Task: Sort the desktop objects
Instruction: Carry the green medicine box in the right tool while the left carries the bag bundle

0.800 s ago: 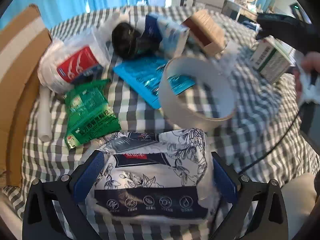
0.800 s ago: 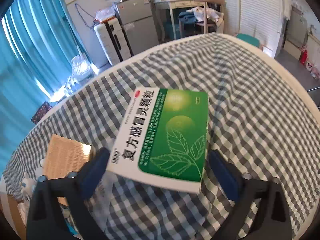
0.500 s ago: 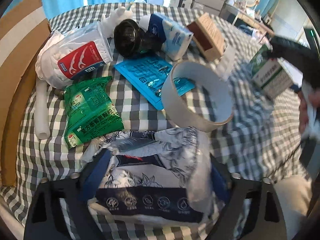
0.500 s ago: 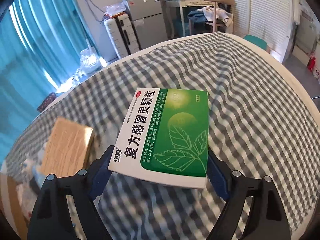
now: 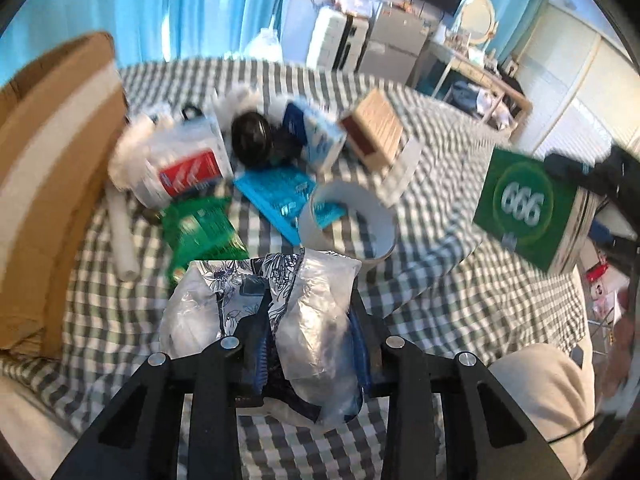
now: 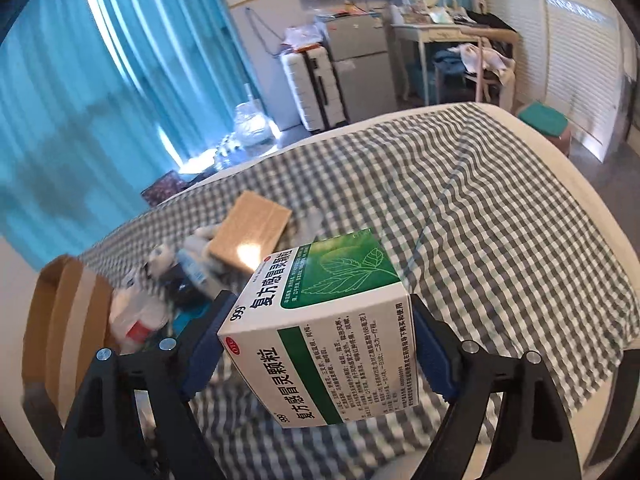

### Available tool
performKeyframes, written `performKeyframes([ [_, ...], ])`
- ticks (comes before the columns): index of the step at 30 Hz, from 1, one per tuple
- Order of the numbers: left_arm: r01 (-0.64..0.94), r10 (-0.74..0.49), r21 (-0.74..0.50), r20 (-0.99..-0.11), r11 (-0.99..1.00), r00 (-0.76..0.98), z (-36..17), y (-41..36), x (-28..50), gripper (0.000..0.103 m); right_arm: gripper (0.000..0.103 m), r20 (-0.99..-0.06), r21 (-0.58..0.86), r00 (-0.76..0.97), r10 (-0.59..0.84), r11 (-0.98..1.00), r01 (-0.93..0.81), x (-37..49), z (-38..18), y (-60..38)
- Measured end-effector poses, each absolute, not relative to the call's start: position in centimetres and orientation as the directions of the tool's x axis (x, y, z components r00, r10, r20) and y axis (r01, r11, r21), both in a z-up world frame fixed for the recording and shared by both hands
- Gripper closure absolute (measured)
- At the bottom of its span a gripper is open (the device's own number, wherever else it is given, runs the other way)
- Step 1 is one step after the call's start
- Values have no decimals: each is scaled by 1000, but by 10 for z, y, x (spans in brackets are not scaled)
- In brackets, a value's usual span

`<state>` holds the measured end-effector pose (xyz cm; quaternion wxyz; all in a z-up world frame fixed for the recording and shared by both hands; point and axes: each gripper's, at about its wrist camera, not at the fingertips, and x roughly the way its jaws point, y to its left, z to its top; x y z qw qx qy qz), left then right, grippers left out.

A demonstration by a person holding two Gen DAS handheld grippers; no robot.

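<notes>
In the left wrist view, the left hand-held gripper is seen at the lower centre of the frame, its blue-padded jaws clamped on a crumpled plastic tissue pack printed with dark blue flowers, which is squeezed narrow between them. Beyond it, on the grey-and-white checked bedspread, a wide roll of clear tape is seen standing on its edge just above the pack, with a flat bright-blue sachet partly behind it and a green foil sachet to its left. A white plastic bag with a red label, a round black object, a blue-and-white tissue pack and a tan cardboard box are clustered across the upper middle. A brown cardboard panel fills the left edge. At the right edge a green-and-white medicine box is seen lifted clear of the bedspread. In the right wrist view, that medicine box is gripped at the lower centre by the right hand-held gripper, the pads pressed wide apart against its two sides, and it is held tilted above the bedspread; the blurred cluster of objects lies at the left.
</notes>
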<state>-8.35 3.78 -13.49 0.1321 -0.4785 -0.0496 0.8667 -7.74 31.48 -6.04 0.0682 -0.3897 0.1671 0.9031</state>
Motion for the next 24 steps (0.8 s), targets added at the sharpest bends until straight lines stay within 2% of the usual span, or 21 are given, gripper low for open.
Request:
performKeyframes([
  [10, -169, 229, -157, -756, -973, -613, -74, 26, -48, 70, 20, -676, 252, -734, -66, -957, -146, -21, -20, 287],
  [16, -164, 198, -116, -698, -980, -689, -30, 13, -37, 70, 20, -613, 263, -781, -123, -963, -54, 6, 21, 264],
  [24, -170, 188, -88, -619, -982, -762, 30, -16, -42, 69, 20, -497, 250, -824, -273, -954, 165, 27, 133, 257],
])
